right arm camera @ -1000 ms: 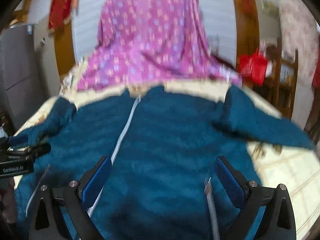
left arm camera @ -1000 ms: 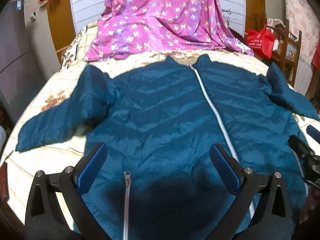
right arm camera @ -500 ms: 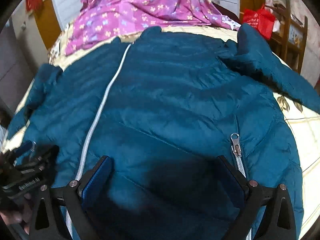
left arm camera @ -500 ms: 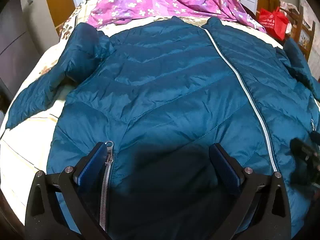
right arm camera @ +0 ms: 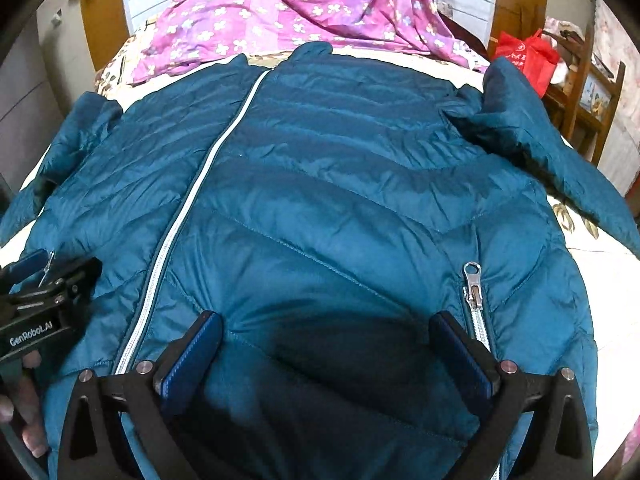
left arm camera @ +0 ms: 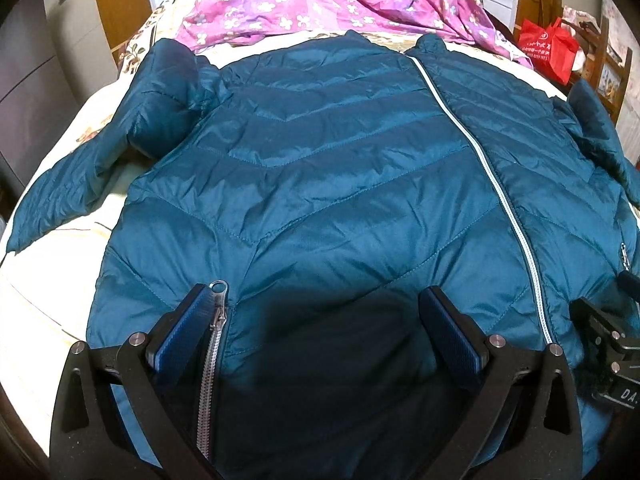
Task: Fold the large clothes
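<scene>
Teal jacket (left arm camera: 320, 168) flat on bed (left arm camera: 36, 312) — left gripper (left arm camera: 316, 328) and right gripper (right arm camera: 328, 354) both spread wide, empty.

Glossy quilted cloth jacket (left arm camera: 320, 184), metal zipper (left arm camera: 508, 200), matt floral bedsheet (left arm camera: 44, 312).

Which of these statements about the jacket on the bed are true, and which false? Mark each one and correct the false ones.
1. The jacket is zipped shut down the front. True.
2. Both sleeves are folded across the chest. False: the sleeves lie spread out to the sides.
3. The left gripper is open. True.
4. The right gripper is clamped on a sleeve. False: it is open over the lower front.
5. A purple sheet lies beyond the collar. True.
</scene>
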Demonstrator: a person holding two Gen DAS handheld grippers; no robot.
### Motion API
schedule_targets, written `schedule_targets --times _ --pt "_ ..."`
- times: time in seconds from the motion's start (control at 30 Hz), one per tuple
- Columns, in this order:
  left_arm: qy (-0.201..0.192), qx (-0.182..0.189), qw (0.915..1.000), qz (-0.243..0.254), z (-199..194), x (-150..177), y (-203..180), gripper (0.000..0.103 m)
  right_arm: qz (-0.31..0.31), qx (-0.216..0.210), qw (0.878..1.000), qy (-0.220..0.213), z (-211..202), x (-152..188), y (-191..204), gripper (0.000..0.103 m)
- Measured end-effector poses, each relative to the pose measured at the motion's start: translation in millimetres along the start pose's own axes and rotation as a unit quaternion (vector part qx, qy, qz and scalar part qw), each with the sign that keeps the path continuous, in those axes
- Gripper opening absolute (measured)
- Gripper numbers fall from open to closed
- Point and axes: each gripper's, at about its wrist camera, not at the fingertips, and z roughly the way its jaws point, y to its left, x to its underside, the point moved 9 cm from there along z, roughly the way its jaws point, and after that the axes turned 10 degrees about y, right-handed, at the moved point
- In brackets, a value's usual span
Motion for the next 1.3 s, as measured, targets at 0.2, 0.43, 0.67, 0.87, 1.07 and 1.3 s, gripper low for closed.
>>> schedule_targets --times 0.2,0.43,0.67,0.87,1.07,1.3 --pt "-0.001 0.002 1.0000 -0.002 0 1 0 0.103 -0.003 0.003 1.000 -0.002 0 1 1 0.103" --pt "-0.001 0.003 1.0000 -0.002 1 1 0 0.103 -0.009 0.006 1.000 0.002 1 2 2 0.103" --pt "-0.001 0.003 1.0000 -0.002 1 1 1 0.103 -0.007 0.004 1.000 -0.004 1 2 2 0.103" --pt "-0.001 0.003 1.0000 -0.002 1 1 1 0.103 0.000 0.004 1.000 -0.010 0 3 2 0.103" --pt "0.002 0.009 0.9999 -0.008 2 2 2 0.103 -0.003 0.009 1.000 -0.006 1 3 3 0.103" --pt "0.002 0.012 0.9999 -0.009 2 2 2 0.103 0.013 0.001 1.000 -0.021 -12 -3 4 0.103"
